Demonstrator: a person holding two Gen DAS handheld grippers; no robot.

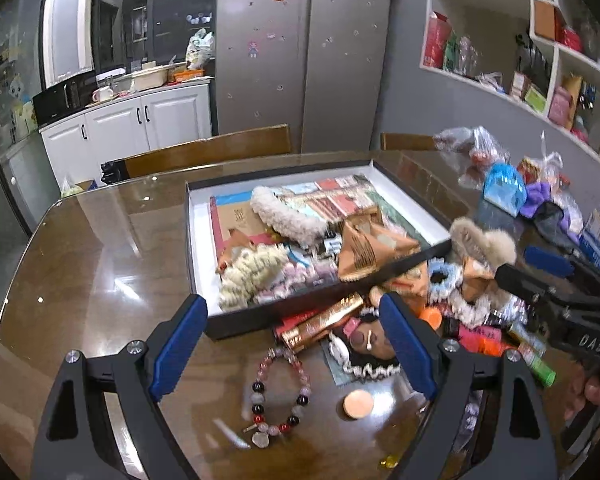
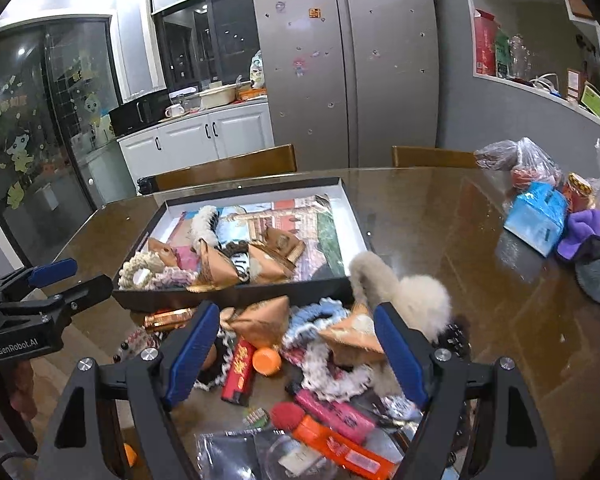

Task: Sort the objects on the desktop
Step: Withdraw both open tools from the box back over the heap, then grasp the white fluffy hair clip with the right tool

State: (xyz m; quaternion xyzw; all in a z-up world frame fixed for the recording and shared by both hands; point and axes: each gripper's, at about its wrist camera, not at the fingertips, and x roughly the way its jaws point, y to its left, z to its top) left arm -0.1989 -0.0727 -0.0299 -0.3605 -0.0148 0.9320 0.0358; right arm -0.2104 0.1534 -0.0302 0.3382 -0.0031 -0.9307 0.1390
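A shallow black box with a white lining (image 1: 198, 240) (image 2: 356, 220) sits on the glass-topped table and holds scrunchies, brown paper packets and cards. In front of it lies a pile of small items: a beige furry scrunchie (image 1: 484, 240) (image 2: 416, 292), a blue scrunchie (image 2: 316, 316), a red packet (image 2: 240, 372), an orange cap (image 2: 266, 361), a bead bracelet (image 1: 280, 396) and a gold tube (image 1: 324, 320). My left gripper (image 1: 296, 344) is open above the bracelet and empty. My right gripper (image 2: 296, 354) is open over the pile and empty; it also shows in the left wrist view (image 1: 540, 276).
Plastic bags, a blue box (image 2: 536, 216) and purple cloth (image 2: 584, 232) lie at the table's right. Two wooden chair backs (image 2: 228, 168) stand behind the table. A round peach disc (image 1: 358, 404) lies near the bracelet. A fridge and wall shelves stand behind.
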